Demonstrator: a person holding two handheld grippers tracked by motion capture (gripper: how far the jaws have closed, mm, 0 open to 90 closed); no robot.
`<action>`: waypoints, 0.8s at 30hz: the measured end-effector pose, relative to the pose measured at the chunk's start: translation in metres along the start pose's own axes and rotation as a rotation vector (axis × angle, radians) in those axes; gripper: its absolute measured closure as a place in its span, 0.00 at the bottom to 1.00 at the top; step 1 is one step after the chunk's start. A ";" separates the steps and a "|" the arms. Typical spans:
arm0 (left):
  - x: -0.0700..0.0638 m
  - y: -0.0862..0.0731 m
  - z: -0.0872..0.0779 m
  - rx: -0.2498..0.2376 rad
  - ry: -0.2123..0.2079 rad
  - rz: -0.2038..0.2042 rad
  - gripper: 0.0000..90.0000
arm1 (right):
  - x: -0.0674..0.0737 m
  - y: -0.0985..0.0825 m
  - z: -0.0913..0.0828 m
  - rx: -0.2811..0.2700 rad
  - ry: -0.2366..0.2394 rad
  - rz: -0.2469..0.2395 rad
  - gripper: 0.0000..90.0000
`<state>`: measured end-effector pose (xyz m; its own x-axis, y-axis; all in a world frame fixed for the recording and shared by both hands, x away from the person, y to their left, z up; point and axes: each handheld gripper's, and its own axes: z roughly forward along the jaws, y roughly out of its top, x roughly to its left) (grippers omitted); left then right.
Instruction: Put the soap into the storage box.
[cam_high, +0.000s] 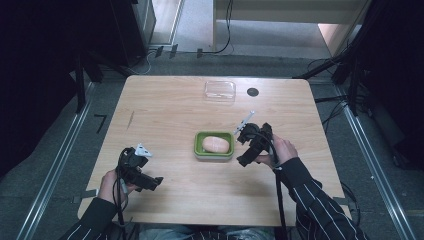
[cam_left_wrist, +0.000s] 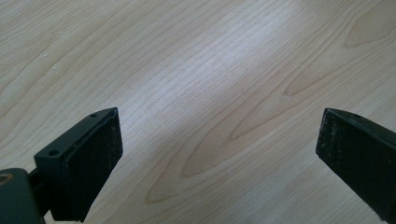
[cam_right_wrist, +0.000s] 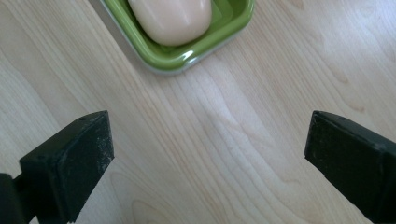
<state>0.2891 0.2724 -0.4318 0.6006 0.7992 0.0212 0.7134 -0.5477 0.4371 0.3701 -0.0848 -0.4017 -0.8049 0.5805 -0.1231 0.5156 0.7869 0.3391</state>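
A green soap dish (cam_high: 197, 145) sits near the middle of the wooden table, and a pale pink bar of soap (cam_high: 215, 144) lies in it. My right gripper (cam_high: 246, 159) hovers just right of the dish, open, with nothing between its jaws. In the right gripper view the dish (cam_right_wrist: 224, 32) and soap (cam_right_wrist: 170, 18) lie at the top, beyond the wide-apart jaws of the right gripper (cam_right_wrist: 208, 154). My left gripper (cam_high: 150, 182) is open near the table's front left. In the left gripper view its jaws stand wide apart over bare wood, the left gripper (cam_left_wrist: 219, 144) holding nothing.
A clear plastic lid or box (cam_high: 219, 90) lies at the far side of the table, with a dark round hole (cam_high: 253, 92) to its right. The table (cam_high: 165, 110) is light wood. Cables and stands surround it on the floor.
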 end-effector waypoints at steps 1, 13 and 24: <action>0.000 0.000 0.000 -0.002 0.000 0.000 0.01 | 0.001 -0.003 0.000 0.003 0.002 0.008 0.02; -0.001 0.001 0.000 -0.001 -0.002 0.005 0.01 | 0.015 -0.037 0.007 0.011 -0.036 0.016 0.03; -0.001 0.002 0.000 0.001 0.001 0.009 0.01 | 0.023 -0.059 0.006 0.010 -0.061 0.032 0.03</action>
<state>0.2896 0.2704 -0.4313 0.6067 0.7945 0.0257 0.7085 -0.5551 0.4359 0.3227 -0.1169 -0.4304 -0.7687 0.6169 -0.1688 0.5442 0.7695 0.3342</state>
